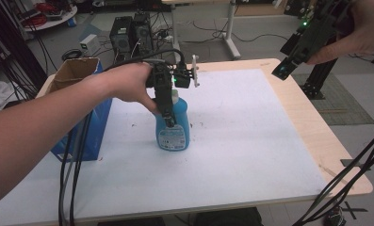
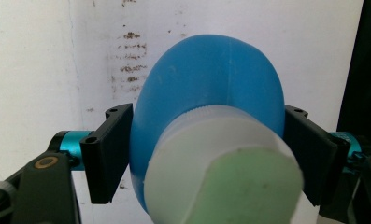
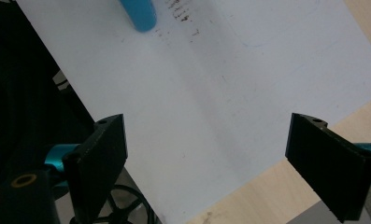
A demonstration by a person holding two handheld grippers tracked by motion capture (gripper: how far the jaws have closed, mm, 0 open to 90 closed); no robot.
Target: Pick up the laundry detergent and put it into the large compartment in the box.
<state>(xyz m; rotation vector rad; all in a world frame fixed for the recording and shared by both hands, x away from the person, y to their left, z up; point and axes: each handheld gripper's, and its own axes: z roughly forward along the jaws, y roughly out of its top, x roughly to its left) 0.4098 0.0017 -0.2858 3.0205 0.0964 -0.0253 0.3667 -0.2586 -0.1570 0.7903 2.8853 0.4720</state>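
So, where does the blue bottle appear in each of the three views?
High view: blue bottle stands left of centre, left tongs on it.
Left gripper view: fills the centre, between both jaws.
Right gripper view: top edge.
Shared landmark: the white mat.

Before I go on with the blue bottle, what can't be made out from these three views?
- Blue bottle label text: too small in the high view.
- Bottle's cap: blurred and cut off by the bottom edge in the left gripper view.
- Inside of the cardboard box: hidden by its walls and the forearm in the high view.
- Right gripper: high view, jaw gap unclear; its own view shows the jaws wide apart.
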